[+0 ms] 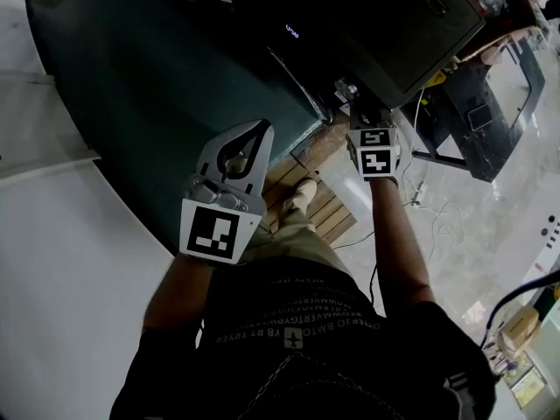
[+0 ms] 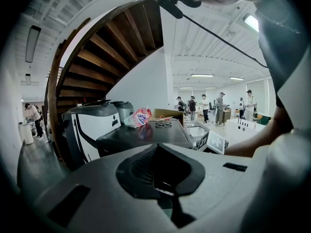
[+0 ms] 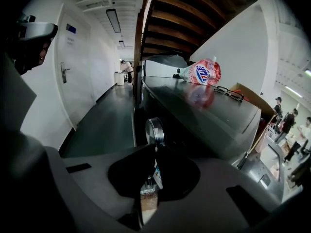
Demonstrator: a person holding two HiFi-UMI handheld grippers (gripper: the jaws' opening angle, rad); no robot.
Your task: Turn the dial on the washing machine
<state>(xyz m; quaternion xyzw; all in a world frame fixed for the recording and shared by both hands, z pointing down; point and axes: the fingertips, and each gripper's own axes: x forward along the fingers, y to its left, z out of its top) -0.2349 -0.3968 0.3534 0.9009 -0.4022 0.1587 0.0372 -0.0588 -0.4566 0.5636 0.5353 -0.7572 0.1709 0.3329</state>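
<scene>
Right claw (image 3: 152, 154), jaws together, at the dial (image 3: 154, 130); pouch (image 3: 201, 73) lettering illegible.

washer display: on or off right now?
On. In the head view a small display glows bluish-white on the dark washing machine; what it reads is too small to tell.

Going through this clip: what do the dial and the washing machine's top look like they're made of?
Dial: likely metal or chromed plastic, bright silver with sharp highlights on its rim. Washing machine top: dark glossy panel, glass or lacquered plastic; it mirrors the pouch lying on it.
</scene>
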